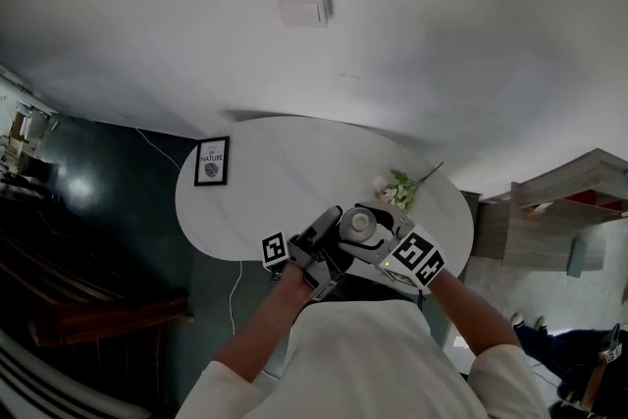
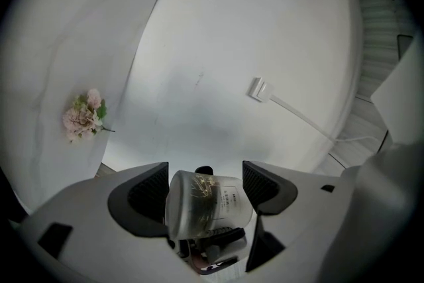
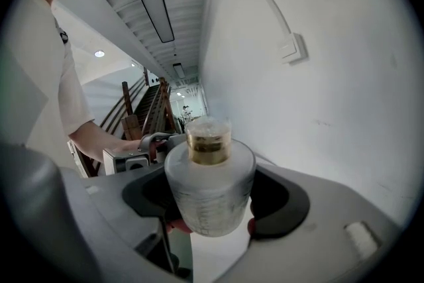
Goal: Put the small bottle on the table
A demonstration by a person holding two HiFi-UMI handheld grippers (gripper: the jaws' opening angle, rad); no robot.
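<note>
The small bottle [image 3: 209, 189] is frosted, with a gold collar and a clear cap [image 1: 361, 223]. It is held in the air close to my body, above the near edge of the white oval table [image 1: 285, 191]. My right gripper [image 3: 211, 199] is shut on its body, with the cap pointing away from that camera. My left gripper [image 2: 205, 192] meets it from the left, and the bottle [image 2: 209, 203] sits deep between its jaws, touching both pads. In the head view the two grippers [image 1: 339, 245] are pressed together around it.
A bunch of pink flowers [image 1: 397, 189] lies at the table's right end, also seen in the left gripper view [image 2: 83, 116]. A framed picture [image 1: 211, 162] stands at the table's left end. A wall box [image 1: 302, 3] with conduit is behind. A wooden shelf [image 1: 569, 196] is at right.
</note>
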